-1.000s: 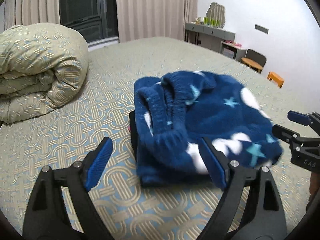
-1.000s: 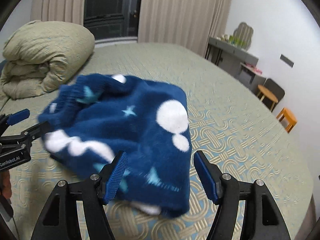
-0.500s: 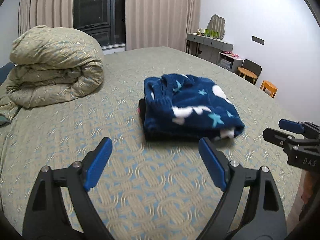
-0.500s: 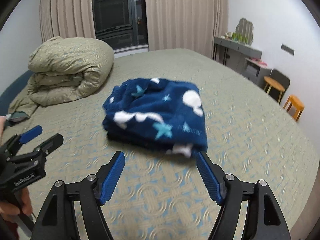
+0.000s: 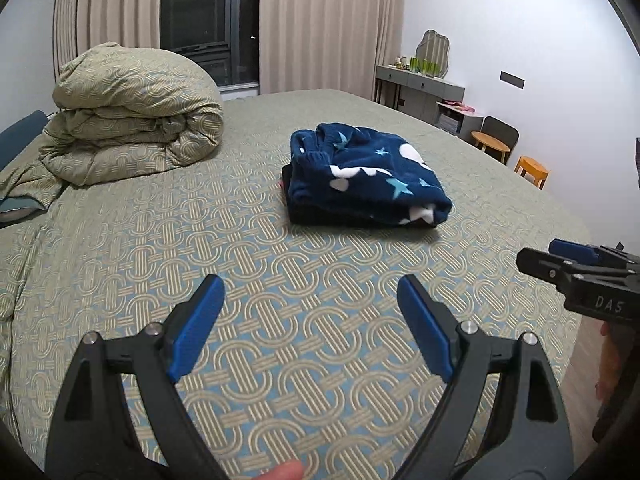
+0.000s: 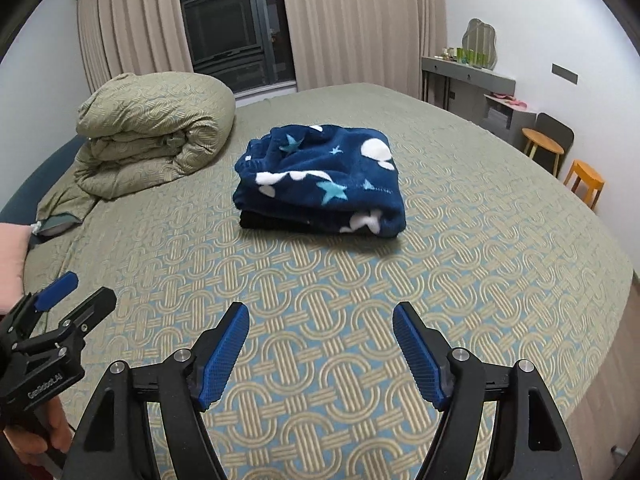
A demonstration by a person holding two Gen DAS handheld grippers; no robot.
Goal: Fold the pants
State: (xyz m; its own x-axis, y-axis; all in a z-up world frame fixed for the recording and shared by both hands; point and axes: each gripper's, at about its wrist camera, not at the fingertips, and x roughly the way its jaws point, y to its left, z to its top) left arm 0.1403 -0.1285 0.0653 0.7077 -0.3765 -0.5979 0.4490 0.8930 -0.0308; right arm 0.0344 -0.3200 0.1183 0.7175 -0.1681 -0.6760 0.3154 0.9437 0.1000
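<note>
Pants (image 5: pixel 366 178), navy fleece with white moons and teal stars, folded into a thick bundle mid-bed, well ahead of both tools. Nearest: left tool (image 5: pixel 310 322) and right tool (image 6: pixel 320 346), blue pads spread wide, empty, above the green loop-patterned bedspread (image 5: pixel 280 340). Beyond the pants, rolled matching duvet (image 6: pixel 156 132) at left. Left view alone: fingertip (image 5: pixel 282 472) at bottom edge. Right view alone: pink sleeve (image 6: pixel 12 264) at left edge.
</note>
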